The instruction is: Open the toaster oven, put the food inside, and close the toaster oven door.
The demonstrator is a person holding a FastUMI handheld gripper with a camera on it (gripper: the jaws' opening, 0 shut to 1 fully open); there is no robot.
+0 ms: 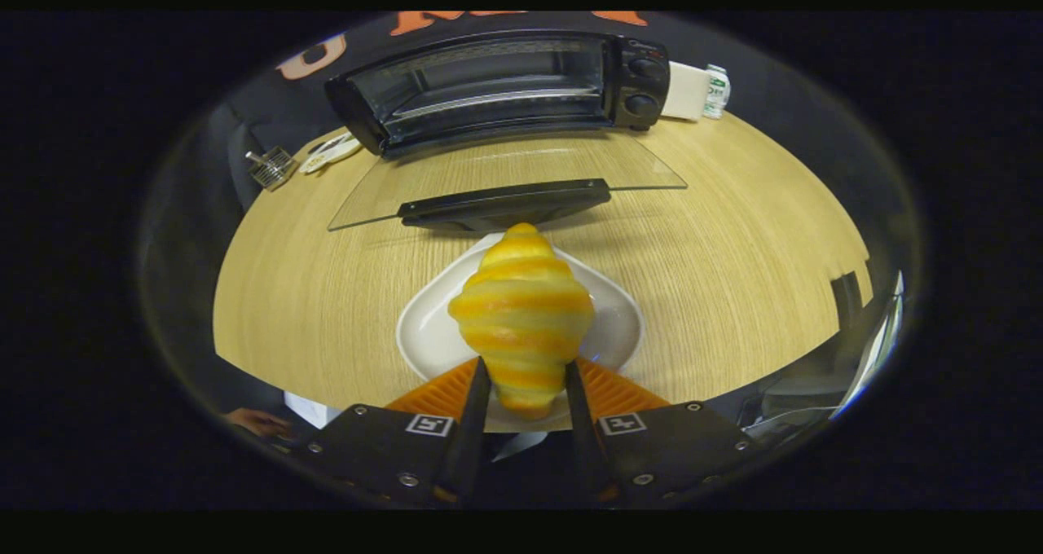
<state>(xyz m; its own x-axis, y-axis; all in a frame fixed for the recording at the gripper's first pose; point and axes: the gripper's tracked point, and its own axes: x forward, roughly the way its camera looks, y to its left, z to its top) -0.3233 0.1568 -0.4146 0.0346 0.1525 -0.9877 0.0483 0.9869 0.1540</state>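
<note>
A yellow and orange striped croissant (521, 309) stands between my two fingers, and my gripper (525, 372) is shut on its near end. Under it lies a white plate (428, 330) on the round wooden table (717, 269). Beyond the plate stands the black toaster oven (497, 85) with its glass door (505, 181) folded down flat toward me, its black handle (505, 204) just ahead of the croissant's tip. The oven's inside shows a wire rack. Two knobs (645, 85) sit on the oven's right side.
A white box (697, 90) stands right of the oven at the table's far edge. Left of the oven lie a small white dish (330, 151) and a metal grid piece (271, 167). A person's hand (253, 421) shows below the table's near left edge.
</note>
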